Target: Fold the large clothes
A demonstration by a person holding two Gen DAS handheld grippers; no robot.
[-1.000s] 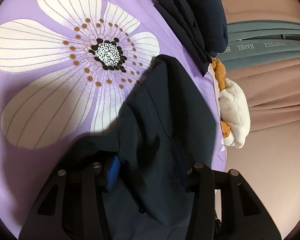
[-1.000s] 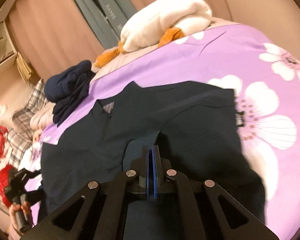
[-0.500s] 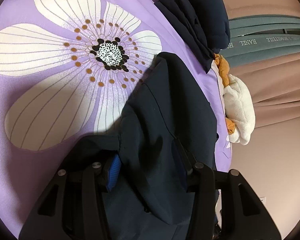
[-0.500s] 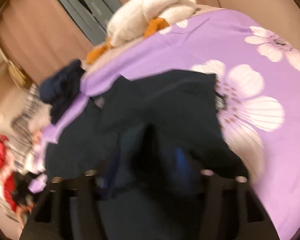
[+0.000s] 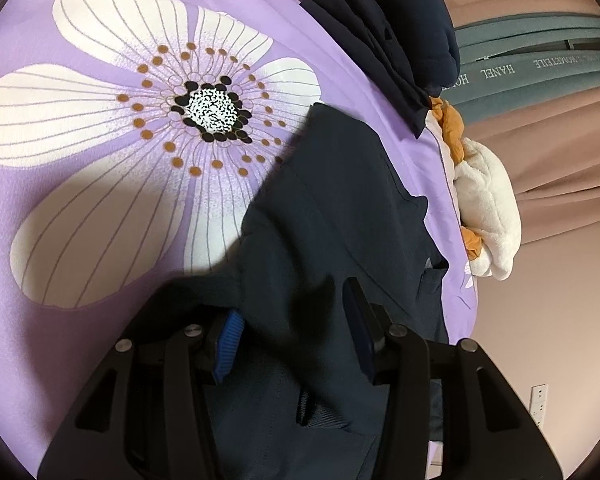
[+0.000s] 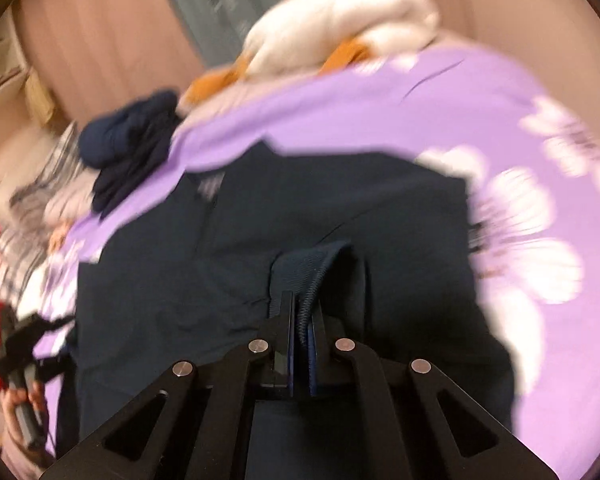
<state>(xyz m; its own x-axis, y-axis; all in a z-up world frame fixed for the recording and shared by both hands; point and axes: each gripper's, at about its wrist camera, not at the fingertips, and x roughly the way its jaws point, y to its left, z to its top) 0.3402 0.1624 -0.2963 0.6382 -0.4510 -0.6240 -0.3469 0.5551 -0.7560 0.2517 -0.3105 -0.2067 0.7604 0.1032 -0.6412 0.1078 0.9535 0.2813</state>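
A: Where is the garment?

B: The navy garment [image 6: 300,216] lies spread on the purple floral bedsheet [image 5: 100,184], with one edge reaching toward the folded navy pile [image 5: 391,28] at the sheet's far border. It looks like a large top or jacket; the blur in the right wrist view keeps me from naming it more closely.

A: And the tongs?

B: The right gripper [image 6: 300,320] has its jaws nearly together, pinching a ribbed band [image 6: 311,264] of the garment, probably a hem or cuff, which stands up between them. The left gripper [image 5: 294,320] has its jaws spread wide. Dark cloth lies between and over them, but the blue pads [image 5: 226,340] are not pressing it, so I judge it is not gripping.

A: Which step is this?

B: I would say an early fold: one edge is lifted to be carried across the body of the garment, which is mostly flat on the sheet.

A: What does the next move call for?

B: Likely the left gripper needs to close on its own portion of cloth, so both corners travel together. Then both should carry the edge across the garment toward the side nearer the white plush toy [image 5: 487,216], keeping the fabric taut so it lands without wrinkles.
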